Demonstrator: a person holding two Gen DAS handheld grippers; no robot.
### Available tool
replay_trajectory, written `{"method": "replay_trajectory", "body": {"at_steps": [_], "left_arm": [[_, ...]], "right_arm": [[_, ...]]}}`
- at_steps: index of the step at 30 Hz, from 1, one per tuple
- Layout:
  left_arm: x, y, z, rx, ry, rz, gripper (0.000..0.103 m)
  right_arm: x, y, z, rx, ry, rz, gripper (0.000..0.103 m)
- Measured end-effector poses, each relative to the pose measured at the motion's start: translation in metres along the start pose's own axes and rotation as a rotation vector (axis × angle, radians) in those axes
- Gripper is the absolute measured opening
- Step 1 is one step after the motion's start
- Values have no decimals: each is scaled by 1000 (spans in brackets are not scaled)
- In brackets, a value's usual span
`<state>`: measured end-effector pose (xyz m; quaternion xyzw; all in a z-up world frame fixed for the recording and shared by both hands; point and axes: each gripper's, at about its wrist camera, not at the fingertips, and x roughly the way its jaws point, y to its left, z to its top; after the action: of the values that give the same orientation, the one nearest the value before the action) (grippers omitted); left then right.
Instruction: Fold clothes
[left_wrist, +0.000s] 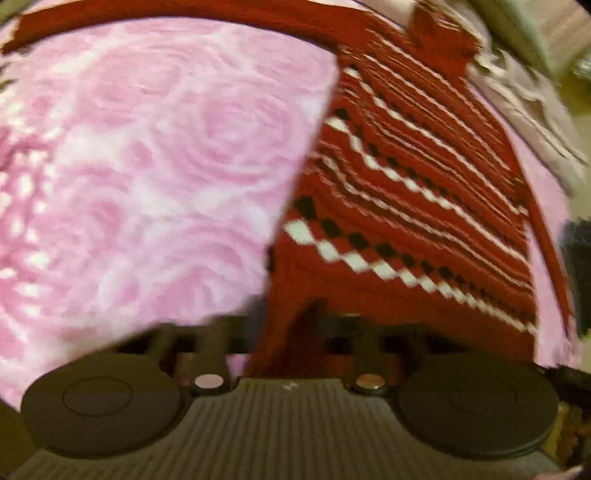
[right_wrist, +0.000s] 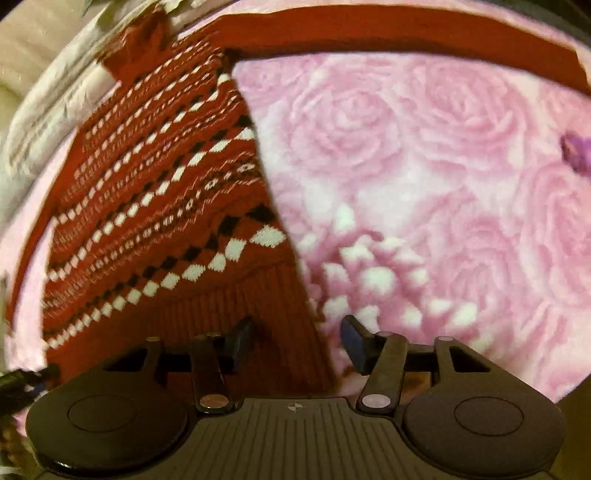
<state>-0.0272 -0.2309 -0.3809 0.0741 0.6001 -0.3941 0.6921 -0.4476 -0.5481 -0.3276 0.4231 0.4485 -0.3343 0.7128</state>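
Observation:
A red knitted sweater (left_wrist: 406, 206) with white and black diamond bands lies on a pink rose-patterned blanket (left_wrist: 147, 166). In the blurred left wrist view its red hem runs straight down into my left gripper (left_wrist: 291, 332), whose jaws are shut on the fabric, which hides the tips. In the right wrist view the same sweater (right_wrist: 147, 221) lies to the left on the blanket (right_wrist: 443, 184). My right gripper (right_wrist: 297, 339) stands open, and the ribbed hem's corner lies between its blue-padded fingers (right_wrist: 352, 339). A long red sleeve (right_wrist: 406, 33) stretches across the top.
Crumpled pale bedding (left_wrist: 535, 110) lies beyond the sweater's far side, also seen as pale bedding (right_wrist: 55, 110) at the upper left. A small purple thing (right_wrist: 576, 155) sits on the blanket at the right. A dark object (left_wrist: 576, 258) shows at the right edge.

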Motion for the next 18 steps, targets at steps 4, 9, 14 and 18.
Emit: {"method": "replay_trajectory", "body": {"at_steps": [4, 9, 14, 18], "left_arm": [[-22, -1, -6, 92, -41, -45, 3], [-20, 7, -18, 148, 30, 10, 7], [-53, -8, -7, 186, -32, 44, 9], [-54, -32, 10, 248, -95, 21, 12]], "right_arm": [[-4, 14, -4, -73, 16, -90, 4], [-11, 9, -17, -27, 21, -205, 5], [-42, 28, -15, 0, -84, -280, 77], [-54, 65, -9, -135, -173, -233, 76]]}}
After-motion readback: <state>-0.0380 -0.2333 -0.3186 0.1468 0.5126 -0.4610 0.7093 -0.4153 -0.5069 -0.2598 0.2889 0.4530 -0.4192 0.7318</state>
